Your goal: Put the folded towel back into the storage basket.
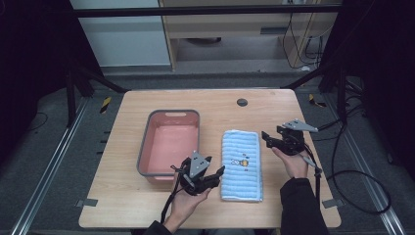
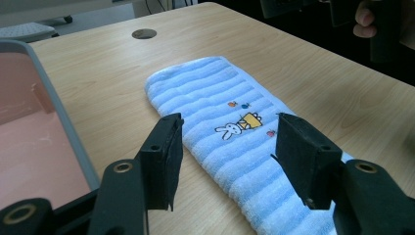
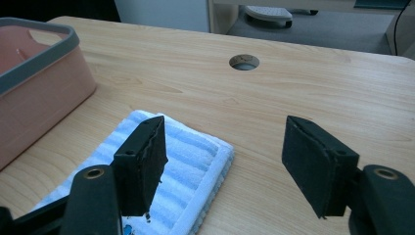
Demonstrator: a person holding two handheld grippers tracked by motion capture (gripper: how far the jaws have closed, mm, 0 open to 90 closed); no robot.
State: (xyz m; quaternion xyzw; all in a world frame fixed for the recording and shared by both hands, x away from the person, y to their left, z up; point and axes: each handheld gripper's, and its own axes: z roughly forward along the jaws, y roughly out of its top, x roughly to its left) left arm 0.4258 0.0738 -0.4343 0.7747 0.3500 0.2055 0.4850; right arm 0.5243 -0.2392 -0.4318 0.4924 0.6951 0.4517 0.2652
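Observation:
A folded blue-and-white striped towel [image 1: 241,164] with a small rabbit picture lies flat on the wooden table [image 1: 122,147], right of a pink basin [image 1: 147,139] with a grey rim. My left gripper [image 1: 215,174] hovers open at the towel's near left edge, and the towel [image 2: 230,122] lies between and beyond its jaws. My right gripper [image 1: 266,137] stands open just off the towel's far right corner; that corner [image 3: 195,156] lies by its left jaw. Nothing is held by either gripper.
The pink basin [image 3: 34,88] is empty inside. A round cable hole [image 1: 242,102] sits near the table's far edge. Black cables trail off the table's right side onto the floor. Bare wood lies right of the towel.

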